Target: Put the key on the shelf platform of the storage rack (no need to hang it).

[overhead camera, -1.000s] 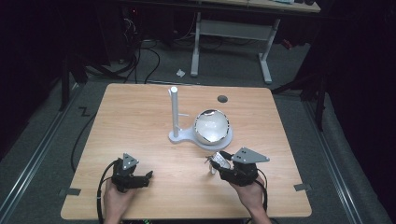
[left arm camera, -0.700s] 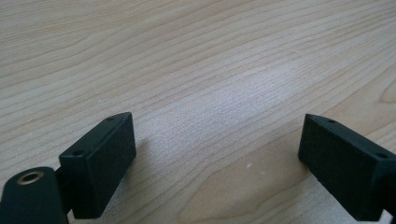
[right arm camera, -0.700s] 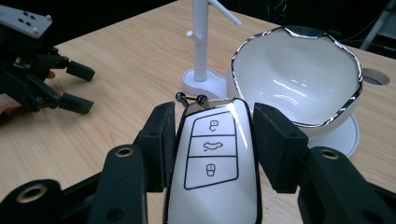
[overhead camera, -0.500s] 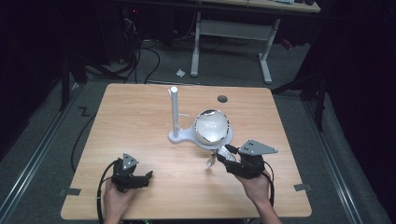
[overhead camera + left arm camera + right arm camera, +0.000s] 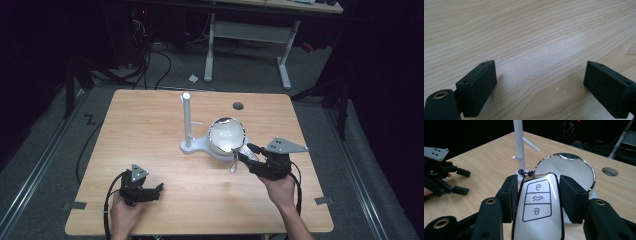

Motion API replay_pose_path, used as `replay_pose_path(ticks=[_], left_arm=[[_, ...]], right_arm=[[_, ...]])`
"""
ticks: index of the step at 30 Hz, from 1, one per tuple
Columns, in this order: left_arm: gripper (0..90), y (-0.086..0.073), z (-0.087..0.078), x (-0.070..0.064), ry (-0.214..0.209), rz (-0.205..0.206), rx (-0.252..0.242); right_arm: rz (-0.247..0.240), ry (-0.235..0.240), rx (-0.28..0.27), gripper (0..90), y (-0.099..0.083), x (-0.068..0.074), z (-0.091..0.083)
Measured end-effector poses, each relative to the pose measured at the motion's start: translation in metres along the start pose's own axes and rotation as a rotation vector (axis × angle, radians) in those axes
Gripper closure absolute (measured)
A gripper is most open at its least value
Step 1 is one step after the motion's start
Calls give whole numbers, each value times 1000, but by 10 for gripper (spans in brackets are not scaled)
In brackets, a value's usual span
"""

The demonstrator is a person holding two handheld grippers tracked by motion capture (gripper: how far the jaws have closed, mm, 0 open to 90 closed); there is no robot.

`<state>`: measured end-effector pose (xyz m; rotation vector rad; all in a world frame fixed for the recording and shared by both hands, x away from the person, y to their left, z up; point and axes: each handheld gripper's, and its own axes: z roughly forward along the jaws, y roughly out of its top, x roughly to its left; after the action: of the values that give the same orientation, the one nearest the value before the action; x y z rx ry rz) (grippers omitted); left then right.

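Note:
A white car key fob (image 5: 536, 207) with three buttons is clamped upright between the two black jaws of my right gripper (image 5: 539, 187); two small dark beads sit at its top. In the high view the right gripper (image 5: 248, 156) holds the fob (image 5: 245, 150) just in front of a shiny round dish (image 5: 227, 134), and a key ring (image 5: 233, 163) dangles below. The dish sits on a white stand with a tall pegged post (image 5: 186, 120). My left gripper (image 5: 152, 192) rests near the table's front left, open over bare wood (image 5: 539, 75).
The wooden table (image 5: 150, 130) has a round cable hole (image 5: 238, 106) at the back right. Across the table in the right gripper view are the left gripper (image 5: 447, 180) and the person's hand. A desk frame and cables lie on the dark floor behind.
The right gripper has carried the key fob away from the person and closer to the dish. The left gripper has stayed put.

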<state>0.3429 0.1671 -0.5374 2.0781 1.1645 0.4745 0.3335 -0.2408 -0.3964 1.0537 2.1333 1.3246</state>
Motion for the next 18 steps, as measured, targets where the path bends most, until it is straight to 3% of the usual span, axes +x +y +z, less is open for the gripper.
replay_pose_path(ticks=[18], left_arm=[[115, 0, 0, 0, 1, 1, 1]], right_arm=[[0, -28, -7, 515, 34, -25, 6]])
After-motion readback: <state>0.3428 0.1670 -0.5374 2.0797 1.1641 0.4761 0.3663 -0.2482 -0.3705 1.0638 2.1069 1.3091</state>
